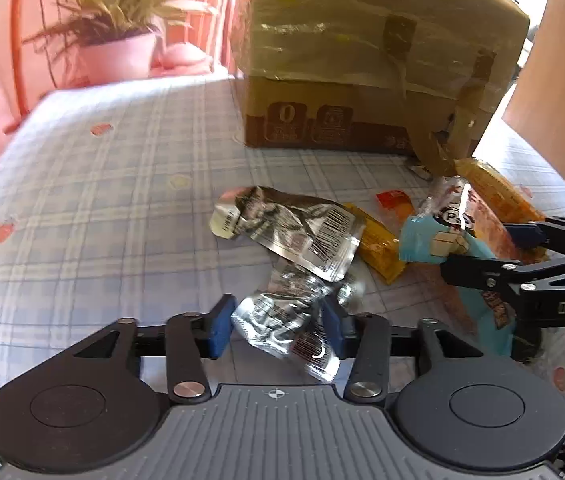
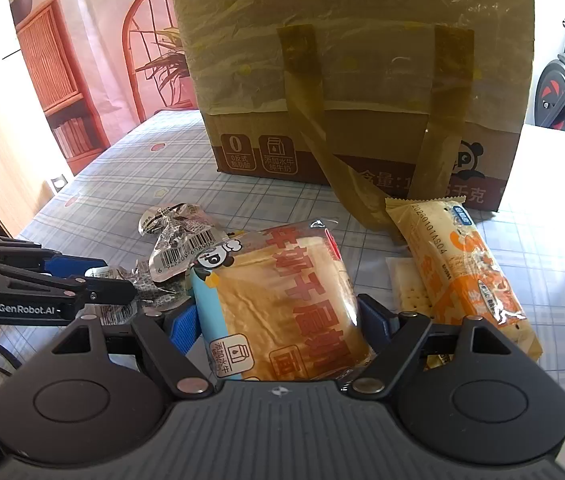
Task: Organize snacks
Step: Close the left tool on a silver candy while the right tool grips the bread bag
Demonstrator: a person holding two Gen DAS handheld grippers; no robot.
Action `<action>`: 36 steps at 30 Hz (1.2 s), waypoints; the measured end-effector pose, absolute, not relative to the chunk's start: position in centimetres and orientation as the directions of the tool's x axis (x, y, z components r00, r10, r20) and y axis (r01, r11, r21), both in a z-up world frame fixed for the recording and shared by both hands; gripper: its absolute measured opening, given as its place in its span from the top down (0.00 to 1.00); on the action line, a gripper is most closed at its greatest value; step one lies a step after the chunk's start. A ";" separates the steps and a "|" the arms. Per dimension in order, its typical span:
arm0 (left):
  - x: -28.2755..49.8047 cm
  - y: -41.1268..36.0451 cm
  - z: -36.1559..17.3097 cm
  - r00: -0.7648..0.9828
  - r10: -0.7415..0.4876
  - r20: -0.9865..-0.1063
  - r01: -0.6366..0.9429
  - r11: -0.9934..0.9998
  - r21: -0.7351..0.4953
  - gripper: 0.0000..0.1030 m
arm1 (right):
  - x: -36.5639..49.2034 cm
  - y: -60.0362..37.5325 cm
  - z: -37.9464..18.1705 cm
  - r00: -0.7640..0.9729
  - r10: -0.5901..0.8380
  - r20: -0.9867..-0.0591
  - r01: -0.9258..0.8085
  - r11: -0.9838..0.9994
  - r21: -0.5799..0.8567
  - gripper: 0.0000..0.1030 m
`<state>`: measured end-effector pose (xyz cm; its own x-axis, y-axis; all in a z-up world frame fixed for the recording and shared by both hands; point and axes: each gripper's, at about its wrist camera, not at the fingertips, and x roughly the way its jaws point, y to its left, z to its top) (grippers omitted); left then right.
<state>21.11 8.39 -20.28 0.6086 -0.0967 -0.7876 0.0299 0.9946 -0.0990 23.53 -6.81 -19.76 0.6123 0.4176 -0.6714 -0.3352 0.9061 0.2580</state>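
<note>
My left gripper (image 1: 278, 322) is shut on a crinkled silver foil snack packet (image 1: 290, 328) low over the checked tablecloth. A second silver packet (image 1: 290, 232) lies just beyond it. My right gripper (image 2: 278, 320) is shut on a blue and orange bread packet (image 2: 282, 300), which also shows in the left wrist view (image 1: 442, 236). An orange cracker packet (image 2: 470, 268) lies right of the bread. The left gripper also shows at the left of the right wrist view (image 2: 114, 280), beside the silver packets (image 2: 178, 240).
A large taped cardboard box (image 2: 342, 80) stands at the back of the table (image 1: 102, 200), with loose tape strips hanging down its front. A potted plant (image 1: 118, 40) sits beyond the far left edge. A small cracker pack (image 2: 410, 292) lies by the orange packet.
</note>
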 end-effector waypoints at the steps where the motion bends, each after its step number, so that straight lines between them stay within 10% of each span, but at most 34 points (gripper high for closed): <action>1: 21.1 8.5 -20.2 0.611 -0.110 -0.784 0.040 0.993 -0.108 0.39 | 23.5 -6.8 -19.8 0.612 0.418 -0.672 -0.335 0.906 0.258 0.22; 24: 22.2 6.5 -21.5 0.595 -0.127 -0.794 0.235 0.972 0.021 0.31 | 23.8 -6.9 -19.8 0.606 0.421 -0.675 -0.336 0.904 0.263 0.22; 36: 21.2 7.3 -21.0 0.600 -0.157 -0.785 0.192 0.980 -0.049 0.46 | 23.8 -6.9 -19.8 0.603 0.424 -0.675 -0.336 0.903 0.267 0.22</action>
